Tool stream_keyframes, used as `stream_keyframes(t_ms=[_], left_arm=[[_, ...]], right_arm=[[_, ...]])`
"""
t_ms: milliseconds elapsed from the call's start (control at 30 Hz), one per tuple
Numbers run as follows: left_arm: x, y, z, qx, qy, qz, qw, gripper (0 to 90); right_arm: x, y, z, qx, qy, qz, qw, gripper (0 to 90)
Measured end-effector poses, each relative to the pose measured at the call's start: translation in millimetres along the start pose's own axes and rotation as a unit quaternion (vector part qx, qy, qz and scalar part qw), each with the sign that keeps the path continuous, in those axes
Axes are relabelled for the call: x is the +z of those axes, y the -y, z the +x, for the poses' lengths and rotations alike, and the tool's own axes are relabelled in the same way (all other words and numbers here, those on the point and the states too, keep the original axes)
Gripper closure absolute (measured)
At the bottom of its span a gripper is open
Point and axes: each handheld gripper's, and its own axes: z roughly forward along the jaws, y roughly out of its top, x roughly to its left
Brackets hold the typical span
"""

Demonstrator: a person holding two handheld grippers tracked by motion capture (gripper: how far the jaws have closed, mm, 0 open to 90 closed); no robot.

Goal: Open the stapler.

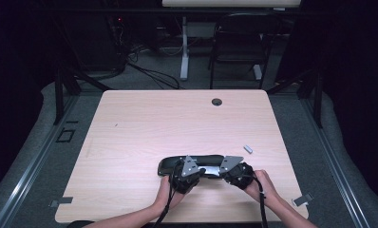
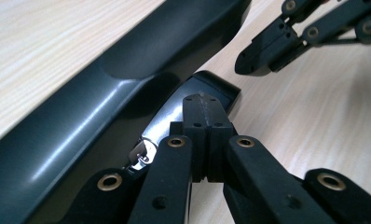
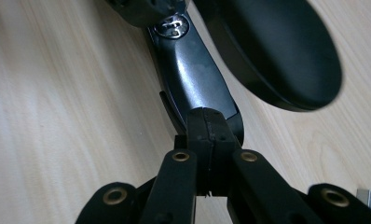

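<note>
A long black curved object (image 1: 192, 162) lies across the near middle of the wooden table (image 1: 144, 123). In the left gripper view its glossy body (image 2: 104, 102) runs diagonally, with a flat dark arm (image 2: 167, 122) and a small metal hinge (image 2: 141, 156) beside it. My left gripper (image 2: 202, 100) is shut, its tips meeting over that arm's end. In the right gripper view my right gripper (image 3: 211, 114) is shut too, tips at the end of a flat dark arm (image 3: 193, 74) that carries a round metal screw (image 3: 172, 25). Whether either pinches the arm I cannot tell. Both grippers (image 1: 200, 172) (image 1: 219, 173) sit at the object's near side.
A small silver piece (image 1: 248, 148) lies on the table to the right, also at the right gripper view's corner (image 3: 369, 198). A cable hole (image 1: 217, 101) sits near the far edge. A black chair (image 1: 239, 42) and a desk leg stand beyond the table.
</note>
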Motion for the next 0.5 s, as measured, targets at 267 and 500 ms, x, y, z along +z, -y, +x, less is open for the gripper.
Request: stream_keyframes(t_ms=[267,500], left_arm=[[9.8,3.4,-2.6,-0.002,-0.007,-0.019,0.9998,90.0],[13.6,2.8,-3.5,-0.001,-0.014,-0.036,0.9992,90.0]], right_arm=[[21.5,3.9,2.9,-0.015,0.006,0.019,0.9997,90.0],[22.6,3.9,3.5,-0.012,0.014,0.018,0.9997,90.0]])
